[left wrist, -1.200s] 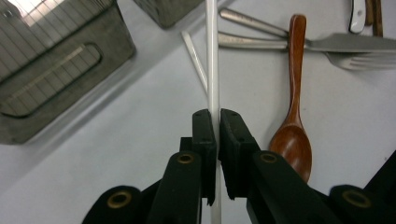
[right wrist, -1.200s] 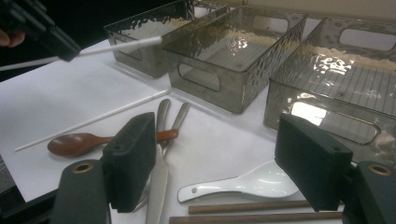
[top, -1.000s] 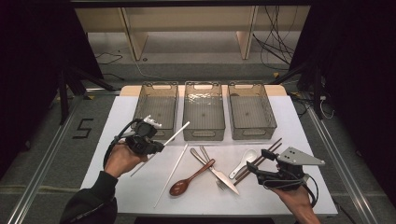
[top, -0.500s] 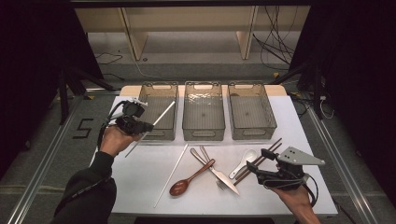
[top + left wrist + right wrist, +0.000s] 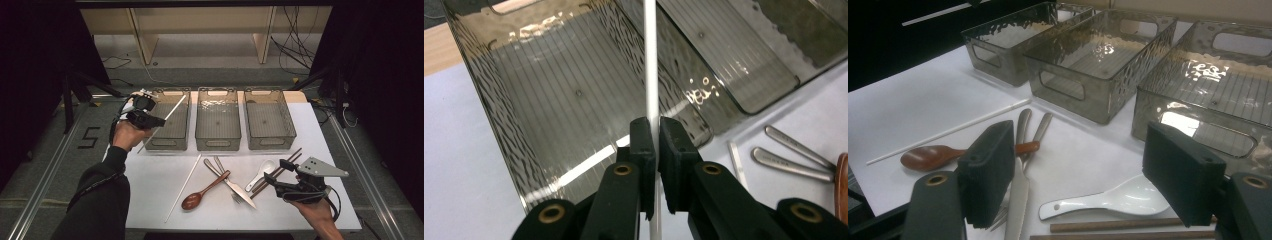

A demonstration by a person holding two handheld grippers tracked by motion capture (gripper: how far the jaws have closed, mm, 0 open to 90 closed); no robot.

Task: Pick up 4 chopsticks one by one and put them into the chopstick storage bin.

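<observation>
White chopstick (image 5: 651,60) is pinched tight in the left tongs (image 5: 150,120), angled over the far-left bin (image 5: 170,120), probably to drop in; right tongs (image 5: 276,174) gape wide, holding nothing.

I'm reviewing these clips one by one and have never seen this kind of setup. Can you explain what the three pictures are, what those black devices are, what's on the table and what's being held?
No robot here: a person holds a hand-held two-jaw gripper in each hand. The high view looks down on the table from above the person's side. The other two pictures come from cameras riding on each gripper, looking along its black jaws.

The left gripper is shut on a thin white stick, held over the leftmost bin of three clear grey bins. The right gripper is open and holds nothing; it hangs low over the cutlery.

Lying on the white table are another white stick, a brown wooden spoon, a knife, a fork's metal handle, a white ceramic spoon and a pair of dark chopsticks.
</observation>
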